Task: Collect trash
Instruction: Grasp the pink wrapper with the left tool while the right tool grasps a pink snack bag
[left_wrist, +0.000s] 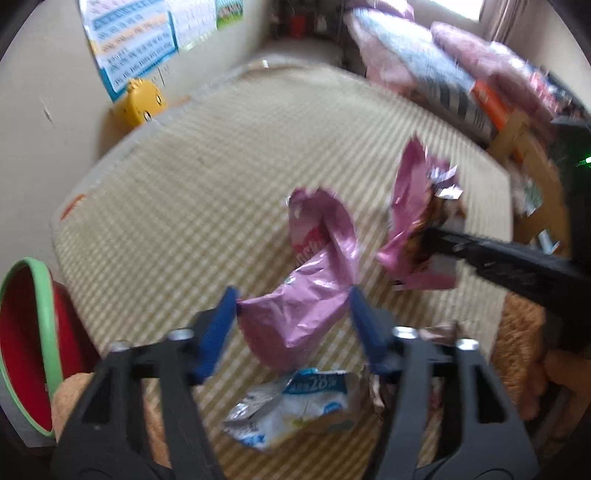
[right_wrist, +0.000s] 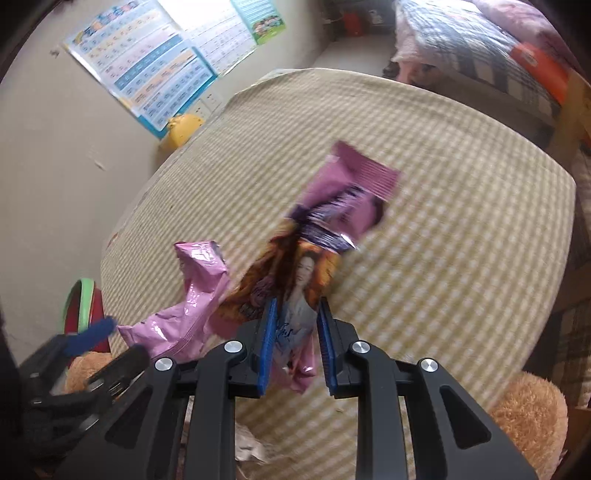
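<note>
Left gripper (left_wrist: 293, 308): the crumpled pink wrapper (left_wrist: 306, 295) sits between its blue pads, both pad tips touching the foil's edges; jaws closed on it at moderate width. The wrapper rises from the jaws and curls away above the cloth.

Right gripper (right_wrist: 295, 325): jaws drawn narrow and gripping the printed snack packet (right_wrist: 299, 280), which stands between the blue pads and extends upward to a pink crimped end. In the left wrist view this packet hangs from the black fingers entering from the right, just beside the pink wrapper, the two apart there. In the right wrist view the pink wrapper overlaps the packet's left side; contact cannot be told.

Below the left jaws a white and blue foil bag (left_wrist: 295, 406) lies flat on the surface, not held.

Surface: a bed or mattress under a yellow and cream checked cloth (right_wrist: 443, 221). Tan plush items (right_wrist: 528, 410) sit at its near edge. A red basin with a green rim (left_wrist: 26, 343) stands at the left, off the cloth.

Farther back: a yellow toy (left_wrist: 142, 99) against the wall at the cloth's far left corner, posters (right_wrist: 147, 62) on the beige wall above it, and folded bedding (left_wrist: 424, 62) stacked at the far right
</note>
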